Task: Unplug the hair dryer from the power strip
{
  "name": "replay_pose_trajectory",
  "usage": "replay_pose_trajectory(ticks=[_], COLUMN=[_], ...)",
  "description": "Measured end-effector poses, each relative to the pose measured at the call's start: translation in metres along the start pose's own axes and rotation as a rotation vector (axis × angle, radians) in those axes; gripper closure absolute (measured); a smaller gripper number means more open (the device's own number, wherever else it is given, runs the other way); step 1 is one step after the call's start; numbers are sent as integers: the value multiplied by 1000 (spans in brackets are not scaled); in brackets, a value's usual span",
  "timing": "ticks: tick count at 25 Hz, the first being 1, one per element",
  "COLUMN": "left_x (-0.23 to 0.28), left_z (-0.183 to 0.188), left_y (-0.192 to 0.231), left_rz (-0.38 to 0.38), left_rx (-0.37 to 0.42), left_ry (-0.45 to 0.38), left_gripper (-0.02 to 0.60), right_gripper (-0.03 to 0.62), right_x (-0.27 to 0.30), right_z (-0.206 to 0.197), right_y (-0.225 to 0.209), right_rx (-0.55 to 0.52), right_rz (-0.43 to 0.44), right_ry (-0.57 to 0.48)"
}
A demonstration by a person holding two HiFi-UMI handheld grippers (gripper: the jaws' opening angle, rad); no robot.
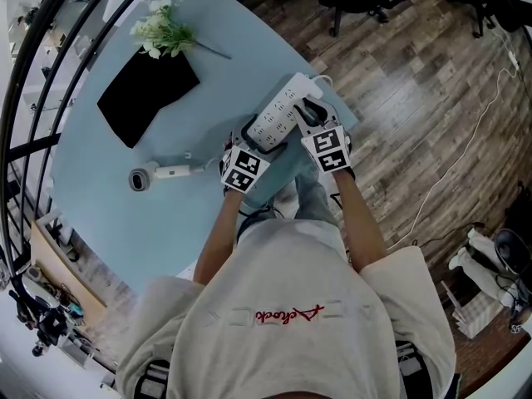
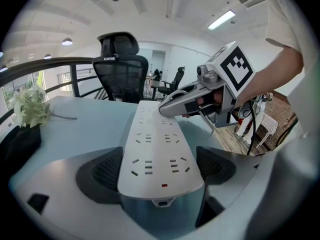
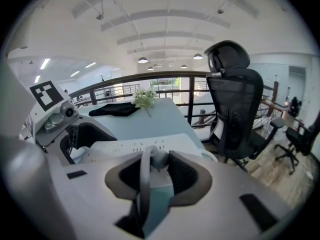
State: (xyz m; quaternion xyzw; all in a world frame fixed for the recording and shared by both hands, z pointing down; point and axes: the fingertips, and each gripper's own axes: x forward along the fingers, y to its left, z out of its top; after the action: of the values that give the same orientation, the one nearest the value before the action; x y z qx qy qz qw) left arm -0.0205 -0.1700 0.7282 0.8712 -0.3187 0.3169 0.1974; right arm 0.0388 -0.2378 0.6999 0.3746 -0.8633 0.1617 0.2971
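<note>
A white power strip (image 1: pixel 281 113) lies near the right edge of the pale blue table (image 1: pixel 125 214). My left gripper (image 1: pixel 252 142) is shut on its near end, with the strip (image 2: pixel 155 149) wedged between both pads. My right gripper (image 1: pixel 306 112) reaches over the strip from the right. In the right gripper view its pads (image 3: pixel 185 176) close on a grey-white plug (image 3: pixel 158 159) seated in the strip (image 3: pixel 125 148), and the plug's cord (image 3: pixel 144 186) runs down between the jaws. The white hair dryer (image 1: pixel 155 174) lies on the table to the left.
A black cloth (image 1: pixel 148 95) and a bunch of white flowers (image 1: pixel 163 32) lie at the far side of the table. A black office chair (image 3: pixel 235 99) stands on the wooden floor (image 1: pixel 416 98) beyond the table's right edge. A dark railing (image 1: pixel 33 73) curves along the left.
</note>
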Motion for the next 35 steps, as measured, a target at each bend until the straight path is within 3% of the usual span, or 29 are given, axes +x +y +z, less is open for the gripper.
replay_pose_trajectory(ticks=[9, 15, 19, 27, 35], left_x=[1, 3, 2, -4, -29], left_z=[1, -1, -1, 5, 26], left_y=[-1, 1, 0, -5, 0], left_rz=[-8, -3, -11, -15, 44], left_rx=[7, -23, -18, -16, -46], left_ry=[31, 22, 18, -15, -126], left_gripper=[144, 144, 144, 144, 146], right_gripper=[473, 473, 473, 473, 473], right_x=[-5, -20, -23, -29, -36], right_z=[0, 22, 12, 5, 8], right_y=[-1, -2, 1, 6, 8], right_rx=[11, 14, 26, 55, 63], right_rz=[-9, -27, -14, 6, 9], right_ry=[16, -57, -35, -36, -62])
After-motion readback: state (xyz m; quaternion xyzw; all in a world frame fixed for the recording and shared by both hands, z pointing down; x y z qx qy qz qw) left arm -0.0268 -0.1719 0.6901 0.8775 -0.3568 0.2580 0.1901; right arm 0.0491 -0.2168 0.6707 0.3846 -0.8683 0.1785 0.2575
